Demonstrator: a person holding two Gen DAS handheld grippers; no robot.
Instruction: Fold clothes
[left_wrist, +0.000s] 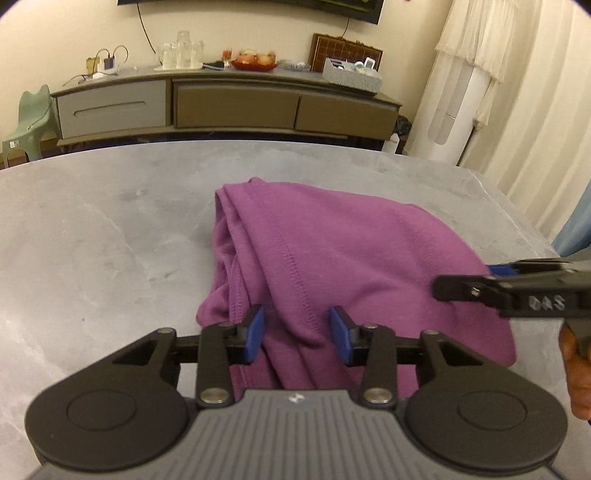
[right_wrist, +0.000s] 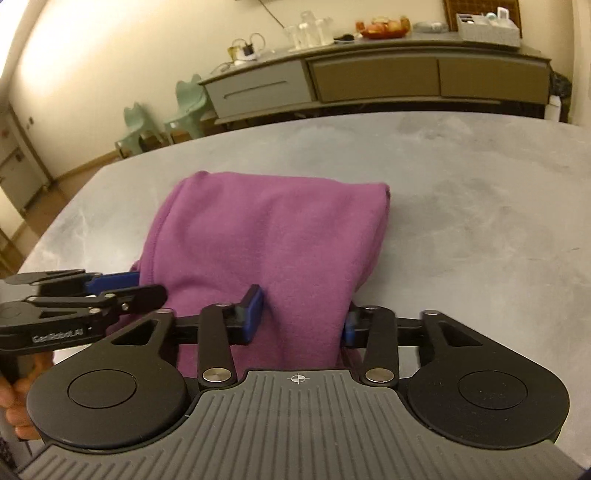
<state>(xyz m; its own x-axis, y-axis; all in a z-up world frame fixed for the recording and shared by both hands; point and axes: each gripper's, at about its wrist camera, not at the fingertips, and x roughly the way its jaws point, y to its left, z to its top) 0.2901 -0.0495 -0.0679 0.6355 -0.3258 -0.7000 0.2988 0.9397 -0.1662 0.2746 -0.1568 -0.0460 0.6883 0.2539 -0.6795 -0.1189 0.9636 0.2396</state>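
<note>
Fingers of both the left gripper (left_wrist: 297, 334) and right gripper (right_wrist: 301, 317) stand open around the purple garment's (left_wrist: 332, 251) near edge at 6 o'clock on the table (left_wrist: 92, 229), so closing shallow could pinch one layer and spill the fold.

The garment (left_wrist: 332, 251) is a plain purple-magenta with a line of matching stitching, lying on a mottled grey table (left_wrist: 110, 229). Both grippers, left (left_wrist: 297, 332) and right (right_wrist: 301, 317), are black with bright blue pads and ribbed grey bodies. Behind stand a grey-and-tan sideboard (left_wrist: 229, 103), pale green chairs (right_wrist: 184, 107), cream walls and white curtains (left_wrist: 535, 110).
</note>
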